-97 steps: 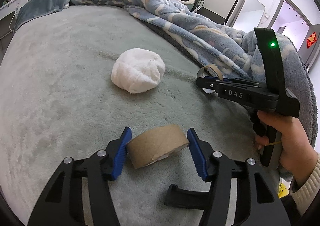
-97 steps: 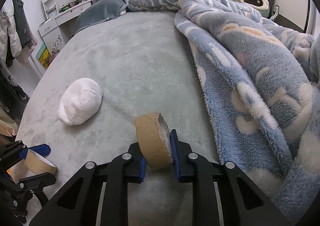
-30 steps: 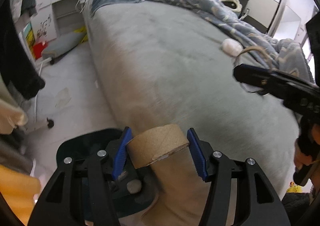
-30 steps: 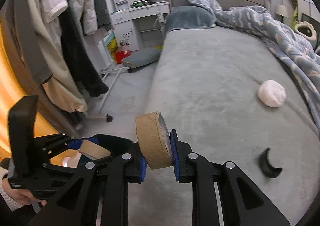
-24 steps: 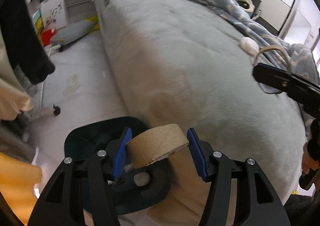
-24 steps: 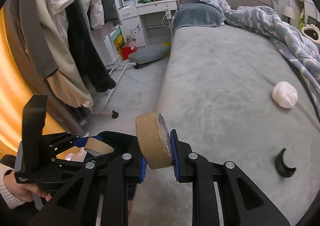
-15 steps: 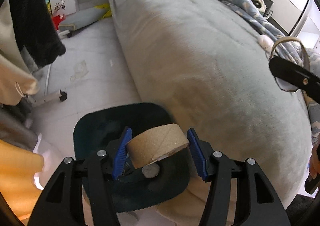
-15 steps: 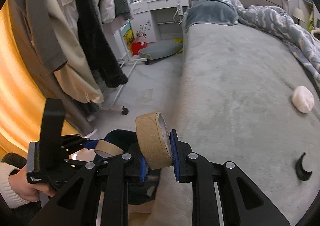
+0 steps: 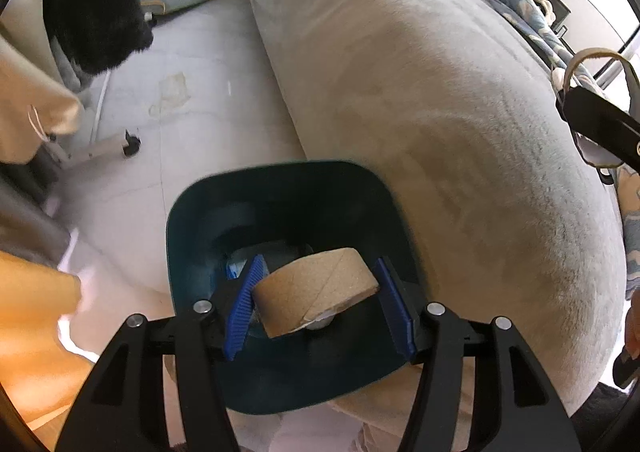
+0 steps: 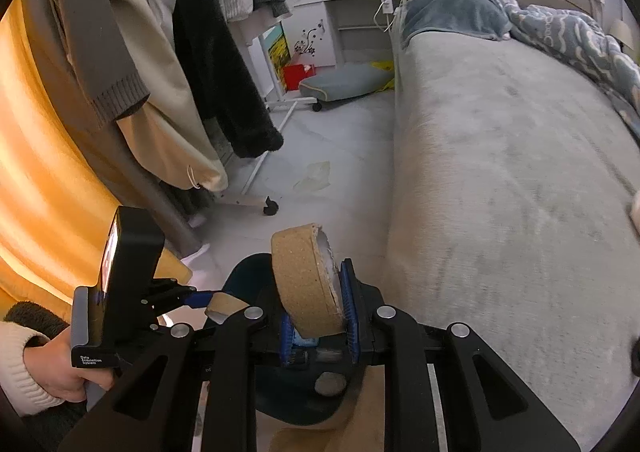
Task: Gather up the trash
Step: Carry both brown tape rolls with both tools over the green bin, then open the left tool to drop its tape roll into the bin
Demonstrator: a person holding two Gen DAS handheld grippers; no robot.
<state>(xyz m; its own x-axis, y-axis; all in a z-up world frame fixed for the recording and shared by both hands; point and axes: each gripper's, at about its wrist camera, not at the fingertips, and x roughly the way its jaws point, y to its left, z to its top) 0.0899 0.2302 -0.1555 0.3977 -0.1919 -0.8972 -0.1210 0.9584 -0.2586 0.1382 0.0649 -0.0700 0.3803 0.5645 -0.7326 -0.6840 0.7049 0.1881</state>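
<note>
My left gripper (image 9: 318, 302) is shut on a brown cardboard tape roll (image 9: 316, 290) and holds it over the dark teal trash bin (image 9: 192, 220) on the floor beside the bed. My right gripper (image 10: 316, 322) is shut on a second cardboard tape roll (image 10: 304, 276), held on edge above the same bin (image 10: 244, 276). The bin holds a grey lump (image 10: 330, 383) and some blue scrap. The left gripper also shows in the right wrist view (image 10: 212, 302), low at the left. The right gripper also shows at the right edge of the left wrist view (image 9: 596, 120).
The grey bed (image 9: 440, 72) fills the right side, with a blue patterned blanket (image 10: 576, 36) at its far end. Hanging clothes (image 10: 208, 52) on a wheeled rack (image 10: 256, 204) stand to the left. A floor cushion (image 10: 344, 82) and white dresser (image 10: 348, 4) are farther back.
Both grippers have moved off the bed, down and toward the bin, each still holding its roll. The bin now lies directly under both rolls.
</note>
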